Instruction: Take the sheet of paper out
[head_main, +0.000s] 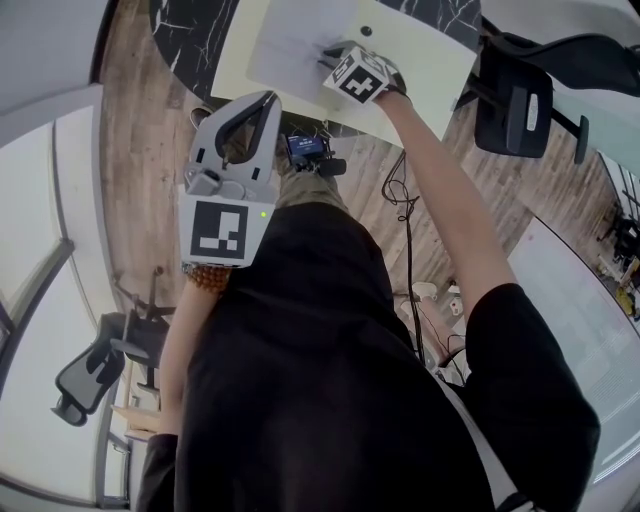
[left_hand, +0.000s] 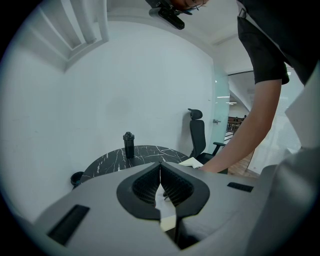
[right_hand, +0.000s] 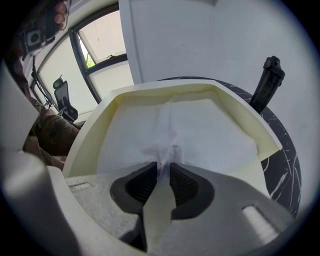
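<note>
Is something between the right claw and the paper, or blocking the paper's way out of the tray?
Nothing visible does. The right claw pinches a raised fold of the paper. The tray is open above, and nothing lies on the paper.

You hold two grippers, the left gripper (left_hand: 160, 164) and the right gripper (right_hand: 165, 161). Each carries one marker cube, so you have two cubes: the left cube (head_main: 220, 230) and the right cube (head_main: 360, 76). In front of you stands one table (left_hand: 145, 152), round and dark. On it you can count one tray (right_hand: 125, 97), one sheet (right_hand: 200, 135) and one bottle (right_hand: 268, 80). Your head view takes in two chairs, the right chair (head_main: 515, 100) and the left chair (head_main: 85, 385). One small device (head_main: 305, 148) with a lit screen shows by the table's edge. You are the only person in view.
</note>
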